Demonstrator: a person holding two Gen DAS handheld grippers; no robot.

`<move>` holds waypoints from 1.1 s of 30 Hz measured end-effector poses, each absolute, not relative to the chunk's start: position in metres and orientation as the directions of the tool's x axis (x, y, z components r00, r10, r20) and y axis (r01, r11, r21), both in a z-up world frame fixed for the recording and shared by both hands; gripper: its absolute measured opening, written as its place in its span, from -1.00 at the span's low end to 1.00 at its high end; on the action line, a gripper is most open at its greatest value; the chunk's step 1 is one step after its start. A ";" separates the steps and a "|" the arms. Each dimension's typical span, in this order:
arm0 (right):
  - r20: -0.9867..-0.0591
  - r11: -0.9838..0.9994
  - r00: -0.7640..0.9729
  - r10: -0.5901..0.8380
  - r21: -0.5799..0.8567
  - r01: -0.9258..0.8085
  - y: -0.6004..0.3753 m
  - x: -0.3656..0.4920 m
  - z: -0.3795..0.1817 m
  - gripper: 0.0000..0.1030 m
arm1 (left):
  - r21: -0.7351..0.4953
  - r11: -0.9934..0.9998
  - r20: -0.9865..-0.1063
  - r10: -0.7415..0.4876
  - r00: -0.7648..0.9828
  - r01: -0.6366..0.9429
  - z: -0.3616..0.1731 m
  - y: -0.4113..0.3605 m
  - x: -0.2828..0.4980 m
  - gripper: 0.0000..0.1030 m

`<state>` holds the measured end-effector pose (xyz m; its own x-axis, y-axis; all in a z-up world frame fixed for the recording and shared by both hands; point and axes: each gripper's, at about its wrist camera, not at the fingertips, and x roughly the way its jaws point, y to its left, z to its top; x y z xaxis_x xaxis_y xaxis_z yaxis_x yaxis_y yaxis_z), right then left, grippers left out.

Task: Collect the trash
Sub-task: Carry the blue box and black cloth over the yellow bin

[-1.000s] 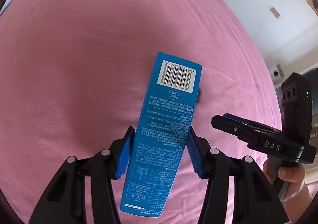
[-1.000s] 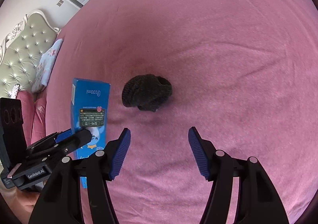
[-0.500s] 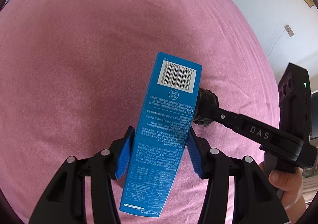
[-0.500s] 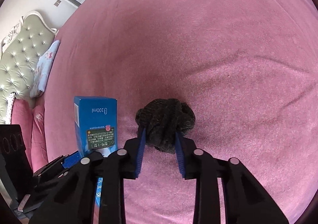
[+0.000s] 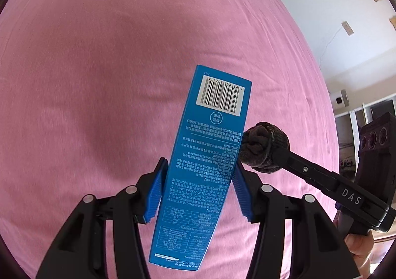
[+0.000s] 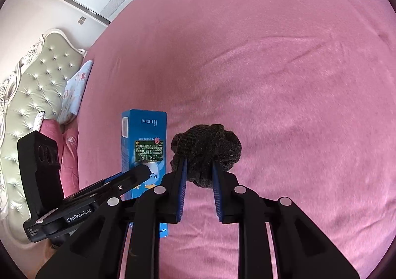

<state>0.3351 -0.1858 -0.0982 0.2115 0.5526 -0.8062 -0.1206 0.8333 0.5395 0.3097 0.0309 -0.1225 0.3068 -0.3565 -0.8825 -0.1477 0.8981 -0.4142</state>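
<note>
My left gripper is shut on a tall blue carton with a barcode and holds it above the pink bed. The carton also shows in the right wrist view, with the left gripper clamped on it. My right gripper is shut on a dark balled-up sock and holds it off the bed, just right of the carton. In the left wrist view the sock sits at the tip of the right gripper, beside the carton.
A pink bedspread fills both views. A tufted green headboard, a blue floral pillow and pink pillows lie at the left. White walls stand beyond the bed's right edge.
My right gripper moved onto the sock, shut on it and lifted it off the bed beside the carton. My left gripper kept holding the carton.
</note>
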 end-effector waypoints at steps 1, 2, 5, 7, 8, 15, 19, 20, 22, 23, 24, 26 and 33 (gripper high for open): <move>-0.808 0.836 0.214 0.549 0.538 -0.110 -0.193 0.323 -0.094 -0.62 | -0.412 0.900 -0.884 -0.356 0.303 -0.145 -0.119 0.029 0.301 0.00; -0.809 0.837 0.217 0.546 0.538 -0.102 -0.195 0.314 -0.091 -0.62 | -0.409 0.902 -0.885 -0.357 0.299 -0.136 -0.115 0.023 0.291 0.00; -0.808 0.837 0.228 0.543 0.543 -0.071 -0.212 0.278 -0.079 -0.62 | -0.410 0.905 -0.888 -0.368 0.276 -0.111 -0.107 0.002 0.264 0.00; -0.807 0.838 0.239 0.540 0.544 -0.055 -0.225 0.256 -0.070 -0.62 | -0.403 0.912 -0.891 -0.369 0.264 -0.083 -0.100 -0.011 0.239 0.00; -0.808 0.839 0.244 0.537 0.543 -0.048 -0.232 0.243 -0.066 -0.62 | -0.409 0.910 -0.889 -0.381 0.254 -0.066 -0.095 -0.021 0.223 0.00; -0.799 0.836 0.304 0.520 0.549 0.013 -0.281 0.159 -0.035 -0.62 | -0.439 0.898 -0.875 -0.435 0.212 0.031 -0.063 -0.068 0.142 0.00; -0.784 0.819 0.351 0.512 0.569 0.076 -0.318 0.110 -0.025 -0.62 | -0.461 0.882 -0.865 -0.472 0.171 0.101 -0.047 -0.096 0.099 0.00; -0.778 0.809 0.363 0.512 0.579 0.099 -0.329 0.097 -0.024 -0.62 | -0.464 0.878 -0.863 -0.477 0.163 0.113 -0.045 -0.101 0.093 0.00; -0.772 0.795 0.386 0.505 0.590 0.142 -0.348 0.073 -0.021 -0.62 | -0.474 0.867 -0.860 -0.493 0.134 0.152 -0.040 -0.120 0.073 0.00; -0.772 0.789 0.398 0.496 0.592 0.164 -0.357 0.060 -0.020 -0.62 | -0.477 0.864 -0.858 -0.498 0.125 0.164 -0.038 -0.124 0.066 0.00; -0.773 0.784 0.407 0.487 0.592 0.186 -0.364 0.049 -0.020 -0.62 | -0.479 0.858 -0.857 -0.503 0.112 0.184 -0.037 -0.133 0.058 0.00; -0.774 0.775 0.428 0.466 0.591 0.224 -0.383 0.024 -0.018 -0.62 | -0.482 0.847 -0.856 -0.509 0.084 0.223 -0.035 -0.151 0.047 0.00; -0.785 0.742 0.482 0.390 0.578 0.340 -0.442 -0.047 -0.017 -0.62 | -0.473 0.790 -0.864 -0.503 -0.029 0.389 -0.037 -0.229 0.011 0.00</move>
<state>-0.0467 -0.4425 -0.0171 0.4819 0.3902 -0.7845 0.3398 0.7420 0.5778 0.0112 -0.2294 -0.0371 -0.0287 -0.5032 -0.8637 0.3891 0.7903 -0.4734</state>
